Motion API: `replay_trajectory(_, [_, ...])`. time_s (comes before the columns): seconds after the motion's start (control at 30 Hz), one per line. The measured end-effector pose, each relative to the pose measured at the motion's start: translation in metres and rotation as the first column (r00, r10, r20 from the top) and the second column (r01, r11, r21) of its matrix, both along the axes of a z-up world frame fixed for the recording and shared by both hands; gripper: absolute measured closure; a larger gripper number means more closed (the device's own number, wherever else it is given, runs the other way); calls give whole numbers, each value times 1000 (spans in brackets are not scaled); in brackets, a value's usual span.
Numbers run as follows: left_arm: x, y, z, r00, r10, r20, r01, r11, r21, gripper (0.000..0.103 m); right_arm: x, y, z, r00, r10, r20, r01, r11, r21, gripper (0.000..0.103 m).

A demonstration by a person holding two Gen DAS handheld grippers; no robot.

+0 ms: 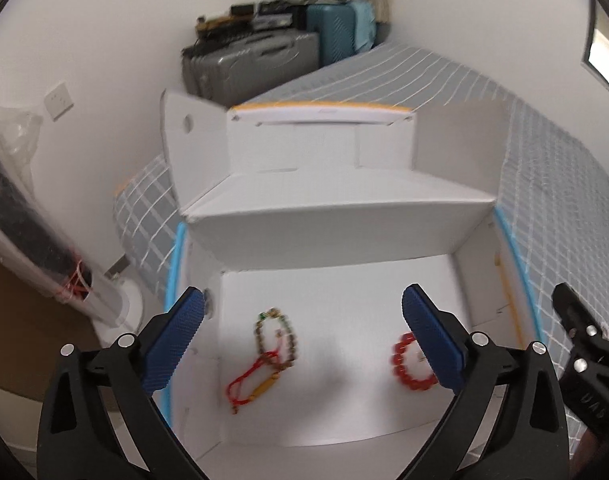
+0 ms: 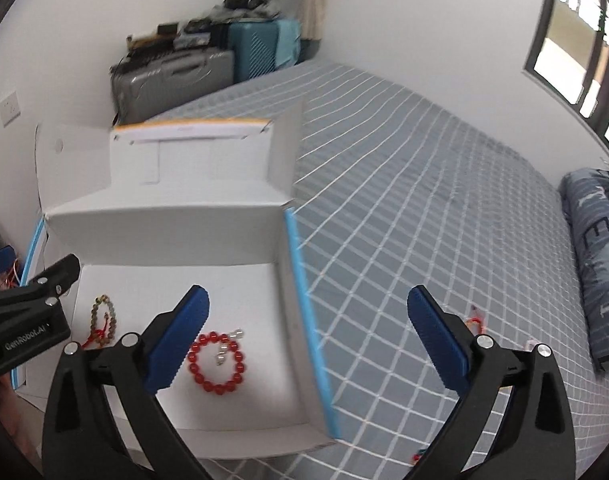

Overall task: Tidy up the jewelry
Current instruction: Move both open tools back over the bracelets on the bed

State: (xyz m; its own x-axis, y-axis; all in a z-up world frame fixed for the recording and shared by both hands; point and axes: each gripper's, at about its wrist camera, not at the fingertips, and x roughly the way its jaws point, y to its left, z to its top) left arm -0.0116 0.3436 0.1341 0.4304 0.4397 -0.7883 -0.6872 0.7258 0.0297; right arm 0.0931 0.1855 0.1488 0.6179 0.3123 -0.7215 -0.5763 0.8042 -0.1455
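An open white cardboard box [image 1: 344, 276] [image 2: 176, 280] with light blue edges lies on the bed. On its floor lie a brown bead bracelet [image 1: 275, 332] [image 2: 104, 320], a red cord bracelet [image 1: 252, 380] and a red bead bracelet [image 1: 408, 364] [image 2: 216, 362] with a small silver piece [image 2: 229, 346] inside its ring. My left gripper [image 1: 304, 340] hangs open above the box, nothing between its pads. My right gripper [image 2: 308, 340] is open over the box's right wall, also empty. A small red and gold piece [image 2: 475, 318] lies on the bedcover to the right.
The box lid [image 1: 320, 148] [image 2: 192, 160] stands up at the far side. A grey checked bedcover [image 2: 404, 200] spreads to the right, with a folded blue blanket [image 2: 600, 280] at its edge. Suitcases [image 1: 264, 60] [image 2: 192, 72] stand against the far wall. Another small red item [image 2: 416, 457] lies near the bottom edge.
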Motion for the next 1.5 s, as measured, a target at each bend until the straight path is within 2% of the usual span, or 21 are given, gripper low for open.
replay_trajectory(0.23, [21,-47,12,991,-96,99,96,995,7,6,19,-70,17,995,-60,76,57,998,34,7])
replay_trajectory(0.33, [36,-78,19,978,-162,134,162,987,13,6,35,-102,17,992,-107,69,104,993,49,7])
replay_trajectory(0.47, [56,-115,25,962,-231,147,228,973,38,6,55,-147,14,983,-170,65,166,984,63,7])
replay_trajectory(0.7, [91,-181,20,925,-348,153,349,937,24,6,79,-219,5,963,-263,55,259,963,70,7])
replay_trajectory(0.9, [117,-244,3,880,-455,139,458,889,10,6,98,-280,-11,938,-344,35,342,938,57,7])
replay_trajectory(1.13, [148,-307,-33,824,-559,95,562,827,-4,6,127,-338,-48,907,-421,-11,421,907,29,7])
replay_trajectory(1.37, [185,-331,-74,803,-594,50,595,803,-29,6,159,-377,-92,880,-469,-78,471,882,12,7])
replay_trajectory(1.5, [207,-335,-96,801,-598,29,599,800,-32,6,180,-394,-123,867,-483,-118,486,874,-3,7])
